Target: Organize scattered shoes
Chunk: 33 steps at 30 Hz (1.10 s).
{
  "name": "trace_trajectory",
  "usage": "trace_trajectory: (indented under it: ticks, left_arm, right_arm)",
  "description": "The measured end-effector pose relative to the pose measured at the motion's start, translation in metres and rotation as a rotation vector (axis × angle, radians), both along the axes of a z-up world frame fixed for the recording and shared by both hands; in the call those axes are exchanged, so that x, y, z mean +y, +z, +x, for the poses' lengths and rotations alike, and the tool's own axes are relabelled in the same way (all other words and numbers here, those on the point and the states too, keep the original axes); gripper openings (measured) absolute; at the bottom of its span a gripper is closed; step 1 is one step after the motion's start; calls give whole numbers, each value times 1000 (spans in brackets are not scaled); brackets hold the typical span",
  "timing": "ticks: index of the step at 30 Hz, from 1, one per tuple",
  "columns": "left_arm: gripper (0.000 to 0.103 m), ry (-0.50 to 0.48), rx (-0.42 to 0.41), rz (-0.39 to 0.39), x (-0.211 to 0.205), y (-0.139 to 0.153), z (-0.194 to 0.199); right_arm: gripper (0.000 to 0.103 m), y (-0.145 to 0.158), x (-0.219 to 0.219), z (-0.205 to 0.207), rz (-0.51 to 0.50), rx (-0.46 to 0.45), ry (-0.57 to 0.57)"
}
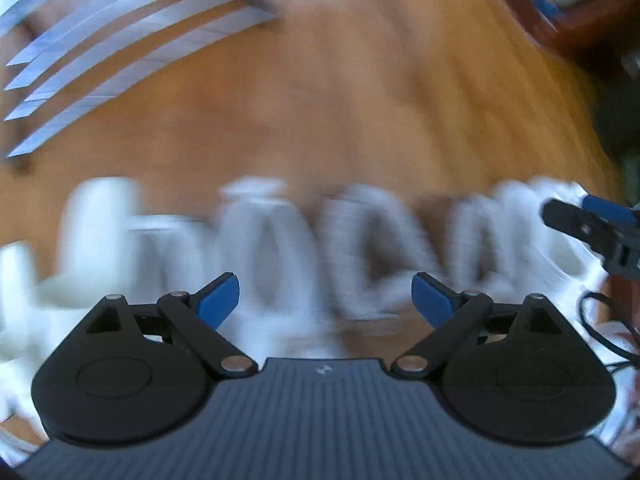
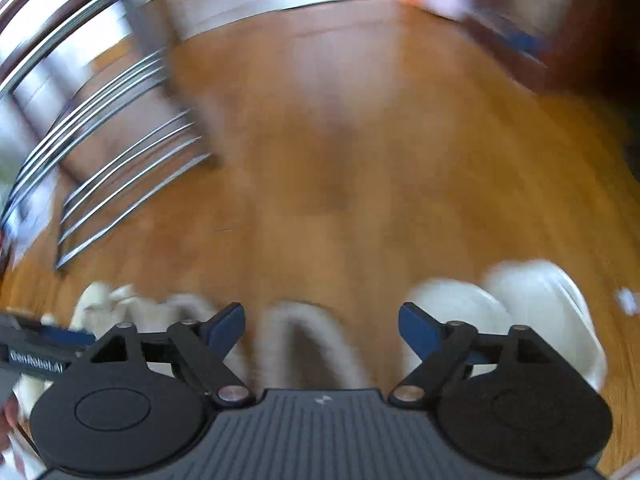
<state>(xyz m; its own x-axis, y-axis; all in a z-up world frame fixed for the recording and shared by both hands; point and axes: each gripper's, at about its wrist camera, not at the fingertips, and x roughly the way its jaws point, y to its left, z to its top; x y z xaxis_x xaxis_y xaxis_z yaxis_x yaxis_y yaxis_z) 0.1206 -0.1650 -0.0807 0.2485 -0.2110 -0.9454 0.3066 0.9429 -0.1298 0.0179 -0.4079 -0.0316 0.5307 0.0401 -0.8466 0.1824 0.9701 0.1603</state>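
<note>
Heavy blur. Four or so pale shoes (image 1: 360,248) in a row on the wood floor (image 1: 360,100); exact count unclear. Left gripper (image 1: 325,300) and right gripper (image 2: 321,330): fingers wide, empty. Metal rack (image 2: 120,168) beyond, left.

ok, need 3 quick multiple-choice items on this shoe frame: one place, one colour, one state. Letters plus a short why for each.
1. In the right wrist view, where is the metal rack?
A. upper left
B. lower right
C. bottom centre

2. What colour are the shoes on the wooden floor?
A. black
B. red
C. white or pale

3. How do the right gripper's jaws stand?
A. pressed on a shoe
B. open, gripping nothing
C. shut on a cable

Key: 1 A, the rails curve across the upper left; 2 C, every blurred shoe reads pale; 3 B, the blue pads stand wide apart, touching nothing.
</note>
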Motion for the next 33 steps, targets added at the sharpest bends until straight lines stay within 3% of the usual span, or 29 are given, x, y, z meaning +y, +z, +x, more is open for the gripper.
trace_trajectory:
  ticks: [2, 8, 10, 11, 14, 15, 17, 20, 22, 24, 28, 33]
  left_arm:
    - [98, 116, -36, 17, 57, 8, -3]
    - [98, 186, -27, 99, 126, -15, -27]
    - [98, 201, -22, 93, 140, -21, -33]
    - [98, 199, -14, 96, 146, -26, -36]
    - [98, 193, -27, 130, 158, -33, -44]
    - [98, 185, -33, 133, 159, -35, -45]
    - [98, 144, -28, 100, 156, -39, -51]
    - [98, 56, -30, 88, 138, -45, -58]
    - [98, 2, -48, 100, 122, -50, -59]
    - [98, -41, -65, 101, 110, -56, -59]
    - [98, -92, -60, 123, 98, -72, -62]
    - [98, -97, -31, 168, 100, -99, -63]
  right_arm:
    - [92, 5, 32, 17, 7, -13, 64]
    - [90, -33, 96, 43, 219, -1, 74]
    - [80, -61, 112, 41, 293, 53, 95]
    - [66, -76, 121, 39, 330, 84, 107]
    - [51, -88, 134, 38, 323, 86, 159]
    - [31, -90, 141, 37, 290, 59, 192]
    - [3, -89, 147, 36, 242, 56, 223]
    - [4, -91, 138, 34, 309, 67, 219]
    - [12, -92, 129, 27, 327, 70, 184]
    - [32, -98, 128, 19, 313, 75, 166]
    - [34, -110, 123, -10, 316, 99, 159]
    - [45, -136, 134, -10, 181, 182, 164]
